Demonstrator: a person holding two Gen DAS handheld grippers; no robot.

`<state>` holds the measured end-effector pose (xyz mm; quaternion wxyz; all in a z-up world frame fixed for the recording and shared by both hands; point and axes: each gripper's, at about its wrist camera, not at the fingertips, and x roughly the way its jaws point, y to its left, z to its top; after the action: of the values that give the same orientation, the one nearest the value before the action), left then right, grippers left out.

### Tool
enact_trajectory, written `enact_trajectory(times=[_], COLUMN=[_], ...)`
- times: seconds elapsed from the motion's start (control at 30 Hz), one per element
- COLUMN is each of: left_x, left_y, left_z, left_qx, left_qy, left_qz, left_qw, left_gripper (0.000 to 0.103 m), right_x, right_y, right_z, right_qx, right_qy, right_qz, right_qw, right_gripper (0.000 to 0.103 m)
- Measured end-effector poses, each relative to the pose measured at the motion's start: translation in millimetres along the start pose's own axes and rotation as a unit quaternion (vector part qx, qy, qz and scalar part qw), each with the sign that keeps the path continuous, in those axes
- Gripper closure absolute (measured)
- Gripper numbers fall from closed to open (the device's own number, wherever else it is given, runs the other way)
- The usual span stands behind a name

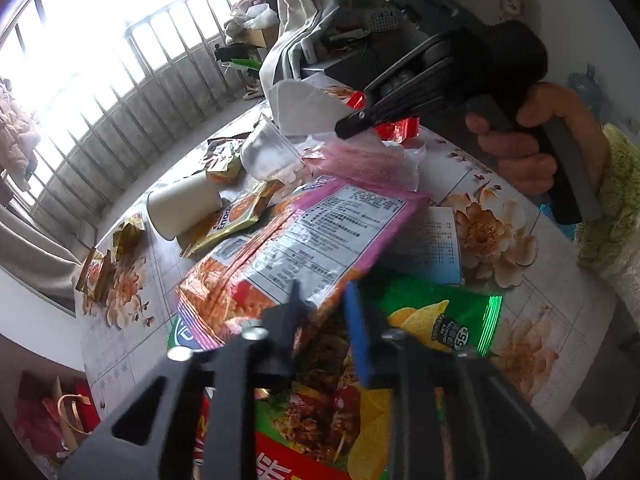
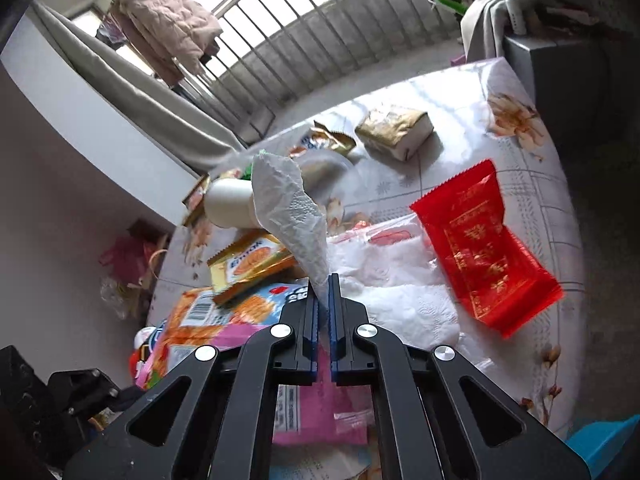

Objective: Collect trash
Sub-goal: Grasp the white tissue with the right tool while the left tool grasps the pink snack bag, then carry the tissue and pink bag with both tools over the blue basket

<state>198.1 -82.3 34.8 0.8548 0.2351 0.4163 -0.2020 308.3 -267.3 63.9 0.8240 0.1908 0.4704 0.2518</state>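
Note:
Trash litters a floral tablecloth [image 1: 516,292]. My left gripper [image 1: 324,300] is open, its fingers straddling the lower edge of a pink-and-orange snack bag [image 1: 304,248] that lies over a green chip bag [image 1: 436,320]. My right gripper [image 2: 325,294] is shut on a crumpled white tissue [image 2: 288,212] and holds it up above the table; it also shows in the left wrist view [image 1: 348,126] with the tissue [image 1: 300,106]. A red wrapper [image 2: 480,248], more white tissue [image 2: 400,292], a white paper cup [image 2: 230,202] and yellow biscuit wrappers [image 2: 252,264] lie on the table.
A gold-wrapped packet [image 2: 394,132] lies at the far side of the table. A clear plastic cup [image 1: 268,152] lies on its side. A window with railings [image 2: 320,40] is behind. A blue object [image 2: 604,444] sits at the lower right.

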Motion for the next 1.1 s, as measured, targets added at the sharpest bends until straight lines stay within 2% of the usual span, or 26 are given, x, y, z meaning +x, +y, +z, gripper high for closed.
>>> enact_trajectory(times=[0.13, 0.33, 0.43, 0.47, 0.5, 0.53, 0.57, 0.6, 0.7, 0.8, 0.87, 0.93, 1.0, 1.1], left_x=[-5.7, -21.0, -26.7, -25.2, -22.6, -19.6, -15.0, -10.8, 7.6, 22.0, 27.2, 30.0, 30.4, 24.7], left_y=[-1.5, 4.7, -0.8, -4.0, -8.2, -11.9, -16.6, -20.4, -30.4, -30.5, -29.6, -31.0, -35.0, -44.3], left_z=[0.1, 2.3, 4.3, 5.0, 6.1, 6.7, 7.6, 7.6, 9.4, 12.6, 14.3, 14.0, 10.8, 4.4], left_qx=[0.011, 0.011, 0.039, 0.049, 0.061, 0.072, 0.086, 0.099, 0.141, 0.146, 0.145, 0.152, 0.162, 0.194], left_qy=[-0.016, -0.052, -0.069, -0.064, -0.056, -0.051, -0.047, -0.043, -0.012, 0.013, 0.02, 0.023, 0.027, 0.006], left_qz=[0.009, 0.022, 0.019, 0.021, 0.027, 0.035, 0.046, 0.055, 0.079, 0.085, 0.086, 0.089, 0.093, 0.121], left_qw=[0.9998, 0.9983, 0.9967, 0.9965, 0.9962, 0.9955, 0.9941, 0.9926, 0.9867, 0.9855, 0.9855, 0.9842, 0.982, 0.9735], left_gripper=[0.103, 0.103, 0.1, 0.096, 0.078, 0.052, 0.043, 0.038, 0.038, 0.038, 0.041, 0.068, 0.085, 0.092], right_x=[-12.3, -31.5, -38.2, -39.7, -41.0, -41.2, -41.3, -41.2, -39.1, -36.9, -35.7, -34.7, -33.8, -34.7], right_y=[1.5, 4.1, 6.7, 7.3, 7.6, 7.9, 8.0, 8.4, 6.6, 4.4, 3.7, 1.4, 0.7, 1.3], right_z=[3.7, 5.9, 7.1, 7.6, 7.5, 6.7, 6.4, 5.2, 2.7, -0.3, -2.4, -3.2, -5.2, -6.5], right_qx=[0.004, 0.013, 0.012, 0.012, 0.012, 0.012, 0.012, 0.013, 0.014, 0.02, 0.025, 0.028, 0.031, 0.033], right_qy=[-0.018, -0.042, -0.05, -0.05, -0.05, -0.05, -0.049, -0.048, -0.044, -0.039, -0.037, -0.036, -0.035, -0.034], right_qz=[0.008, 0.03, 0.032, 0.03, 0.029, 0.028, 0.028, 0.026, 0.025, 0.024, 0.021, 0.023, 0.026, 0.029], right_qw=[1.0, 0.999, 0.998, 0.998, 0.998, 0.998, 0.998, 0.998, 0.999, 0.999, 0.999, 0.999, 0.999, 0.998], right_gripper=[0.1, 0.1, 0.1, 0.1, 0.1, 0.1, 0.1, 0.1, 0.1, 0.1, 0.1, 0.1, 0.1, 0.1])
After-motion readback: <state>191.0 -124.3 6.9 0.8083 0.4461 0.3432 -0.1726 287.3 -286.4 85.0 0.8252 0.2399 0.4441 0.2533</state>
